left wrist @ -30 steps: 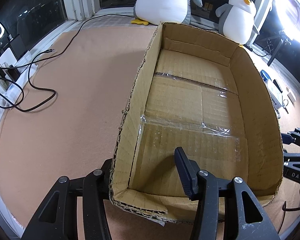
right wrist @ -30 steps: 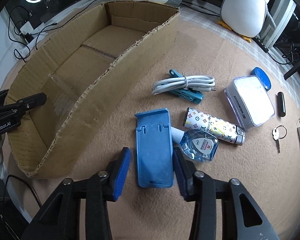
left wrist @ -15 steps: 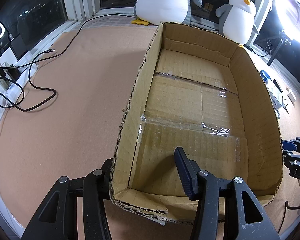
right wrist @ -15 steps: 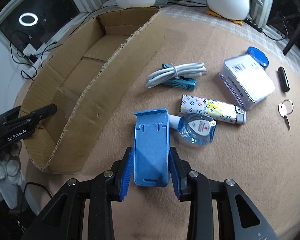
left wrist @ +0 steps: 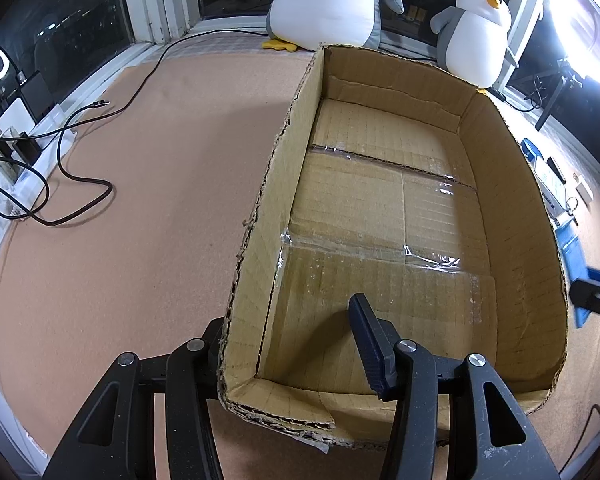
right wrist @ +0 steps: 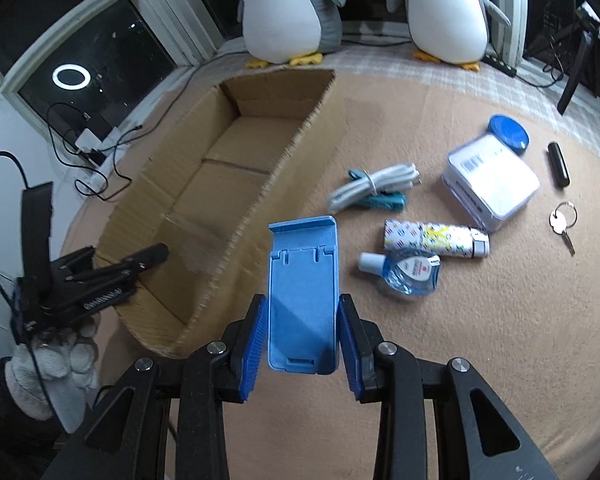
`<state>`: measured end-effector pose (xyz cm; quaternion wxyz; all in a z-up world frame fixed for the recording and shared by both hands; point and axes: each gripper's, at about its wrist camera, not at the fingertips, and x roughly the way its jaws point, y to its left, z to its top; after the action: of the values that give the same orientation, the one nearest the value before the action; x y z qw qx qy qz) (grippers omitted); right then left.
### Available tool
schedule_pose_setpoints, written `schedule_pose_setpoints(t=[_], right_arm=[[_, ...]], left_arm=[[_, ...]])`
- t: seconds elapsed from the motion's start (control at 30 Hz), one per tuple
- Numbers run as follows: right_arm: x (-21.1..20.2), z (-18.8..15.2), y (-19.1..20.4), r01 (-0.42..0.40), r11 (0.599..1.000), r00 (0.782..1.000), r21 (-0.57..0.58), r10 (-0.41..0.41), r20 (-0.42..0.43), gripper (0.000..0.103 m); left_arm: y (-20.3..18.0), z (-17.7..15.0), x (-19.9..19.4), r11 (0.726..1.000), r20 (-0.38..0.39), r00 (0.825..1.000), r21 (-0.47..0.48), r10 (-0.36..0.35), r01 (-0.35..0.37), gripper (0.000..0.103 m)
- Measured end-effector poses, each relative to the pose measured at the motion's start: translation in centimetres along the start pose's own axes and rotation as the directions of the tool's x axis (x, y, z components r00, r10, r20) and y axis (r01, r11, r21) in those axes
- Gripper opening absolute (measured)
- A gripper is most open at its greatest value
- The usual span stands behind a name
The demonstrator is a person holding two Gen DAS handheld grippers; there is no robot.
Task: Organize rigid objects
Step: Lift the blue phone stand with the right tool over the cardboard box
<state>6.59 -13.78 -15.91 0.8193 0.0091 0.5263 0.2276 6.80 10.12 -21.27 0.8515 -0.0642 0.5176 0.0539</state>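
Note:
My right gripper [right wrist: 302,312] is shut on a blue phone stand [right wrist: 302,276], holding it by its long sides above the mat, just right of the cardboard box [right wrist: 236,216]. In the left wrist view the stand [left wrist: 572,254] and that gripper [left wrist: 592,300] show past the box's right wall. The box [left wrist: 512,208] has nothing in it. My left gripper [left wrist: 288,320] stands open astride the box's near left corner, one finger inside and the other outside the wall, partly hidden. In the right wrist view a gloved hand [right wrist: 52,360] holds the left gripper [right wrist: 132,260].
On the mat right of the box lie a white cable with a teal clip [right wrist: 372,188], a patterned tube [right wrist: 432,238], a sanitizer bottle [right wrist: 408,274], a white case [right wrist: 492,184], a blue lid [right wrist: 508,134], a black stick [right wrist: 558,164] and a key [right wrist: 562,224]. Two plush penguins [left wrist: 328,0] sit behind. Black cables [left wrist: 60,168] trail at the left.
My right gripper closed on the blue phone stand and lifted it off the mat, away from the bottle. The left gripper and the box stayed put.

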Motion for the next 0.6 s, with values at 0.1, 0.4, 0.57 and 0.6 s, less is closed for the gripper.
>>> schedule_pose_setpoints(t=[0.1,0.4,0.57,0.6], right_arm=[[-0.9,0.8,1.2,-0.010,1.000,1.000,-0.020,0.010,0.025,0.031],[-1.4,2.6,4.8,-0.051,0.995,0.997,-0.081,0.056,0.060,0.032],[0.0,3.4,6.4,-0.057,0.993,0.997,-0.104,0.063,0.054,0.032],[0.4,3.5,6.6,-0.062,0.992,0.997,-0.107,0.067,0.047,0.032]], left_arm=[[0.0,0.0,0.0,1.000,0.002,1.000,0.000,0.000,0.000,0.053],[0.0,0.0,0.0,1.000,0.003,1.000,0.001,0.001,-0.001,0.053],[0.0,-0.1,0.0,1.000,0.004,1.000,0.000,0.000,0.000,0.053],[0.0,-0.1,0.0,1.000,0.004,1.000,0.000,0.000,0.000,0.053]])
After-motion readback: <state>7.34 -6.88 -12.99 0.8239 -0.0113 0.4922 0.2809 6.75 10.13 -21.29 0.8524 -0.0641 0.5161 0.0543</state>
